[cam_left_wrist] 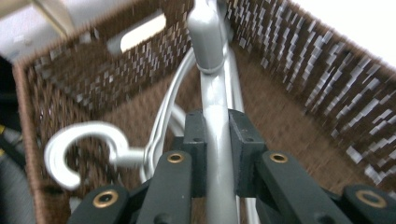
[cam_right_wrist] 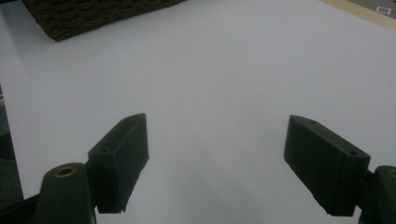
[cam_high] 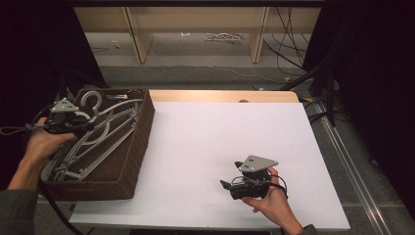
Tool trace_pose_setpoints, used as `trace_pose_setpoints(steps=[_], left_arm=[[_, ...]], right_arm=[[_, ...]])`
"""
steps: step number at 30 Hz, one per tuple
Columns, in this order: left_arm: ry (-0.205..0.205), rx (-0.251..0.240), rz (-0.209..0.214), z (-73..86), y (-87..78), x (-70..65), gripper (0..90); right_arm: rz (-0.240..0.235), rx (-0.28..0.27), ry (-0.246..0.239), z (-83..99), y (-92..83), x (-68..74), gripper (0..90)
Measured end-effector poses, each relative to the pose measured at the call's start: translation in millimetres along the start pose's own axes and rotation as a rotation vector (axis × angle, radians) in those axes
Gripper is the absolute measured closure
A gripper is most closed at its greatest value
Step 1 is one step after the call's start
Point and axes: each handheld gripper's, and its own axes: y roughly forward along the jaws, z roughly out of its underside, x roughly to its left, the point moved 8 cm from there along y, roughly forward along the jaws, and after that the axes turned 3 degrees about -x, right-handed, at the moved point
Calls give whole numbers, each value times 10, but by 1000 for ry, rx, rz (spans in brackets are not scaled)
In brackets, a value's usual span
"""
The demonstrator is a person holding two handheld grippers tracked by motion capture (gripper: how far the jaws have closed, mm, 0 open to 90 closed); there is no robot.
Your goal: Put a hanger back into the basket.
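At the left of the high view, we found the left gripper (cam_high: 80, 123) inside the brown woven basket (cam_high: 139, 142), which sat on the left edge of the white table (cam_high: 220, 142). In the left gripper view its jaws were clamped on the silver bar of a grey hanger (cam_left_wrist: 215, 140), pads pressed to either side of it. Other grey hangers (cam_high: 100, 144) lay piled in the basket, one hook (cam_left_wrist: 84, 149) curling at the lower left of that view. The right gripper (cam_high: 226, 186) rested low over the table at lower centre of the high view, jaws wide apart with nothing between them. We judged the work barely begun: one hanger was gripped but not lifted clear, no hanger lay on the table, and the rest remained to be taken out.
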Motion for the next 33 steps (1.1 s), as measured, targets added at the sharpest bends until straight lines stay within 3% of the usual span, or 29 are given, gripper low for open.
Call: trace_pose_setpoints(steps=[1,7,12,16,20,26,27,28,29,31,33], left_arm=[[-26,2,2,73,34,22,792],[-90,17,3,260,127,91,787],[-114,21,-12,265,138,119,776],[-164,53,-64,303,193,191,713],[-158,65,-98,325,246,235,656],[-199,79,-126,388,295,268,618],[-200,92,-149,398,290,283,606],[-219,102,-178,409,289,303,555],[-219,102,-178,409,289,303,486],[-288,57,-201,394,268,367,445],[-304,48,-233,394,239,403,393]], right_arm=[[0,0,3,-4,1,1,230],[-4,-1,-6,-9,13,10,231],[-2,4,-7,3,16,5,232],[-2,3,-8,0,13,6,232],[1,1,-5,-1,16,1,233],[0,14,2,16,15,1,235],[-1,9,-3,11,18,-3,235],[-2,8,-1,7,19,-1,235],[-2,8,-1,7,19,-1,235],[1,11,-5,13,20,-2,236],[0,7,-3,6,19,-1,235]])
